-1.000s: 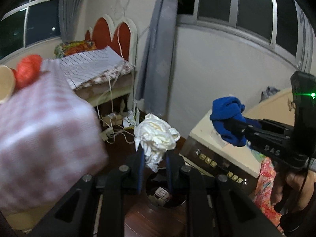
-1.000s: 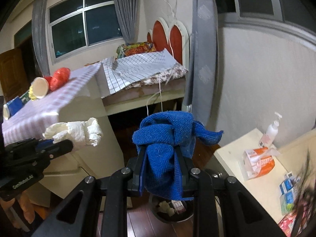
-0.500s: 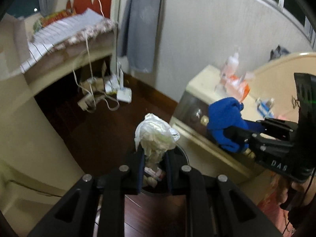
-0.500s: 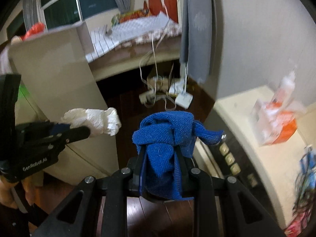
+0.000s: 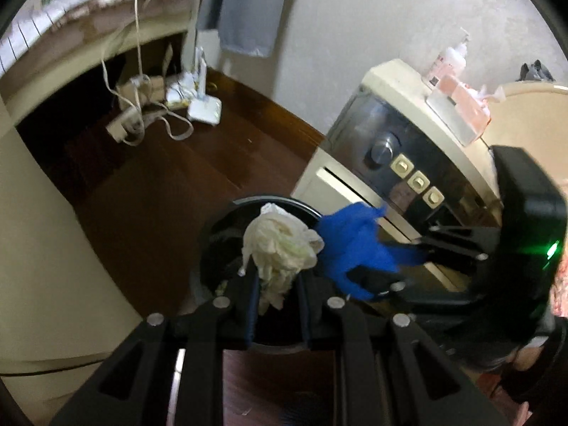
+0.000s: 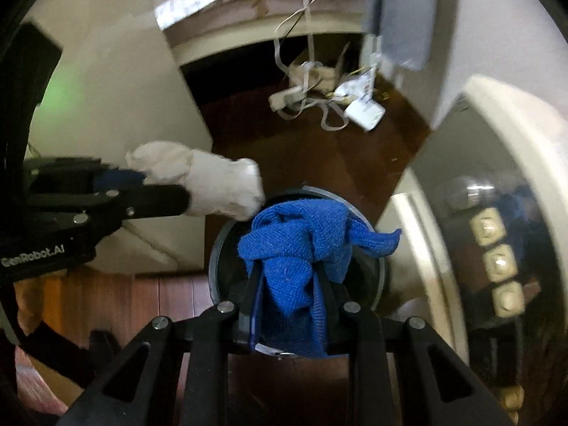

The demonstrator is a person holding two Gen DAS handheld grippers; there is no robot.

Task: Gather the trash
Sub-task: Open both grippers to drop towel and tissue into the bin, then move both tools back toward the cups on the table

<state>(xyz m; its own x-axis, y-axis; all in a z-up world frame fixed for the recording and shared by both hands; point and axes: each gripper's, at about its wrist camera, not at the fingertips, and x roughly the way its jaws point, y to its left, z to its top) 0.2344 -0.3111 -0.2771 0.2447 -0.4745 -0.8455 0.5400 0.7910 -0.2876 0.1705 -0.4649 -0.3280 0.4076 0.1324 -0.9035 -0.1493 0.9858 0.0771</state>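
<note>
My left gripper [image 5: 276, 284] is shut on a crumpled white tissue wad [image 5: 280, 245] and holds it just above a round black trash bin [image 5: 213, 241] on the dark wood floor. My right gripper [image 6: 289, 277] is shut on a bunched blue cloth [image 6: 301, 245] and holds it over the same bin [image 6: 214, 266]. In the left wrist view the blue cloth [image 5: 355, 248] sits close beside the tissue on its right. In the right wrist view the tissue [image 6: 213, 184] sits to the upper left of the cloth. The bin's contents are mostly hidden.
A cream appliance with square buttons [image 5: 415, 181] stands right of the bin. A cream cabinet side [image 5: 46, 248] stands left. A power strip with tangled white cables [image 5: 152, 113] lies on the floor under the bed. A pump bottle and tissue pack [image 5: 458, 85] sit on the appliance.
Both grippers have tilted down and lowered toward the bin, still holding the tissue and the cloth. The two loads have come closer together over the bin's mouth.
</note>
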